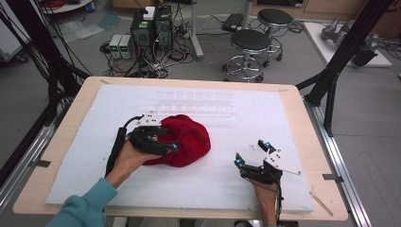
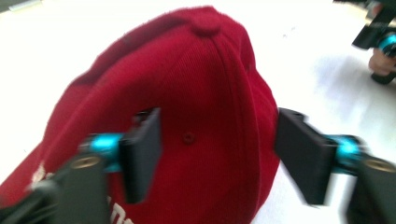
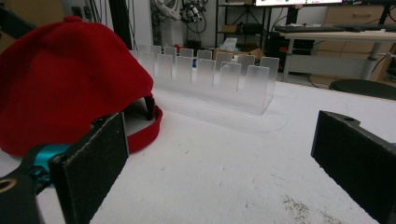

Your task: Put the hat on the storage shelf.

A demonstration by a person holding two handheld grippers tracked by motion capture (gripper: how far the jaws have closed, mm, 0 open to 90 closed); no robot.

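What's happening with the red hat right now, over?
Left gripper open, jaws straddling the red cap, not pinching. Right gripper open, empty, off to the side. Cap sits on the white mat. Clear rack behind, not in the way.

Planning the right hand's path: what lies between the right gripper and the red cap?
Nothing: between the right gripper and the red cap there is just bare white mat, as the high view shows.

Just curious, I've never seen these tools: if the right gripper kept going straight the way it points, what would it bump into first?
Probably the clear rack; the right gripper has bare white mat before it, with the red cap off to one side. Depth is uncertain.
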